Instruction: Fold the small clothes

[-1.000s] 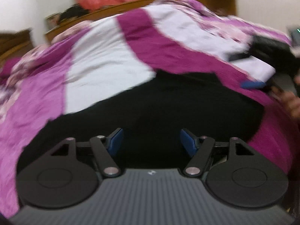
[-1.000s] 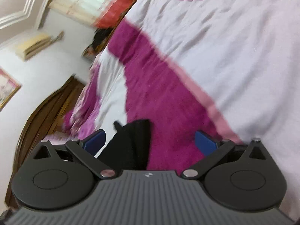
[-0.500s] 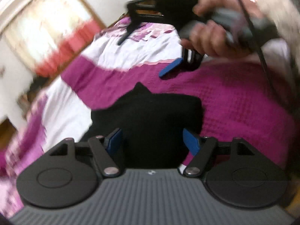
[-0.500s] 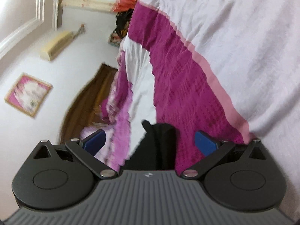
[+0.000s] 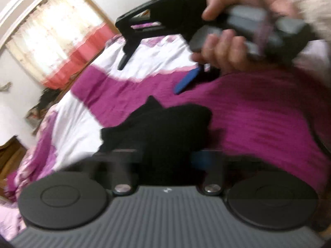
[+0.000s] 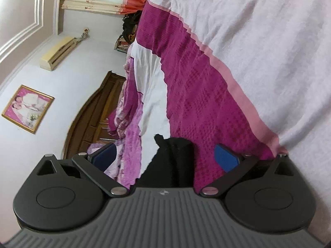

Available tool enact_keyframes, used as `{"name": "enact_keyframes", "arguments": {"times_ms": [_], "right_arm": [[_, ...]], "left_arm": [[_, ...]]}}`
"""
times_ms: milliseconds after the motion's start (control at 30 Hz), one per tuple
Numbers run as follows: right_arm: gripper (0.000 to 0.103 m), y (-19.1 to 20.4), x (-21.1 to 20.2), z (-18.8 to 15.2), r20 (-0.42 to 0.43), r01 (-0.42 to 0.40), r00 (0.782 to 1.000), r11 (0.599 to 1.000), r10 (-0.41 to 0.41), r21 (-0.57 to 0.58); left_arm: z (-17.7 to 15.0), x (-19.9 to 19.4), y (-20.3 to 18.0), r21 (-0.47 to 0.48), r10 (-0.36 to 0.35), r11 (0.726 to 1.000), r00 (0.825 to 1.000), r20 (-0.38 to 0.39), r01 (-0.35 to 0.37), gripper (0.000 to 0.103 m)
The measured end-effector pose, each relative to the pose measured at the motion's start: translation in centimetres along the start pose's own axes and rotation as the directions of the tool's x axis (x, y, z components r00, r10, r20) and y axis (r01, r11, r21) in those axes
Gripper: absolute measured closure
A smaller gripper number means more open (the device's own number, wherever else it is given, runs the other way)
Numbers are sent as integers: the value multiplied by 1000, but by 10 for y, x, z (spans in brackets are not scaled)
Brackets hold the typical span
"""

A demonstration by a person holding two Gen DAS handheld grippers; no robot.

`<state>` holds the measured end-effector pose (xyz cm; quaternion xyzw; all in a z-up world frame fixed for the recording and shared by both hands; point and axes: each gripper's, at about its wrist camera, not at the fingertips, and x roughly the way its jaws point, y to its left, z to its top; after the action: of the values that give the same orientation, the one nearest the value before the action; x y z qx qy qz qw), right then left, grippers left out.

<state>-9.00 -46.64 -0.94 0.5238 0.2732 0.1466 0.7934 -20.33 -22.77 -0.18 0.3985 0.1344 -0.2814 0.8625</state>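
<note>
A bedspread (image 5: pixel 258 119) in magenta, white and pale pink bands covers the bed and fills most of both views; in the right wrist view the same bedspread (image 6: pixel 258 47) runs steeply up the picture because that camera is tipped on its side. Behind it stand a white wall (image 6: pixel 68 66), a curtain (image 5: pixel 51 47) of cream cloth with a red lower band, and a dark wooden headboard (image 6: pixel 91 113). On the wall hang a cream air conditioner (image 6: pixel 58 55) and a gold-framed picture (image 6: pixel 28 108). A black garment (image 5: pixel 161 128) lies bunched in a compact heap on the magenta band, its near edge running down between the fingers of the left gripper (image 5: pixel 165 157); that gripper is smeared by blur, so I cannot tell how far its jaws stand apart or whether they pinch the cloth. In the left wrist view the right gripper (image 5: pixel 151 62) is held above the bed beyond the garment, clear of it, by the person's right hand (image 5: pixel 225 47), with one blue pad (image 5: pixel 187 80) pointing down toward the bedspread. Its own view shows the right gripper (image 6: pixel 165 159) spread wide, the black garment (image 6: pixel 171 161) showing between the blue pads but touching neither.
</note>
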Motion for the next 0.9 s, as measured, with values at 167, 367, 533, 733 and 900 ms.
{"name": "enact_keyframes", "arguments": {"times_ms": [167,367,533,733,900], "right_arm": [[0,4,2,-2,-19,29,999,998,-30,-50],[0,32,20,-14,-66,180,979,969,-193,-169],[0,50,66,-14,-189,188,955,959,-229,-210],[41,55,89,-5,-190,217,946,949,-262,-229],[80,48,89,-5,-140,303,933,934,-331,-191]], "left_arm": [[3,0,25,-157,-51,986,998,29,55,82],[-1,-4,22,-74,-46,996,996,70,51,82],[-5,2,22,-173,-45,983,997,67,56,81],[-8,2,26,-192,-79,977,994,78,93,81],[-7,0,32,-214,-92,971,993,76,106,81]]}}
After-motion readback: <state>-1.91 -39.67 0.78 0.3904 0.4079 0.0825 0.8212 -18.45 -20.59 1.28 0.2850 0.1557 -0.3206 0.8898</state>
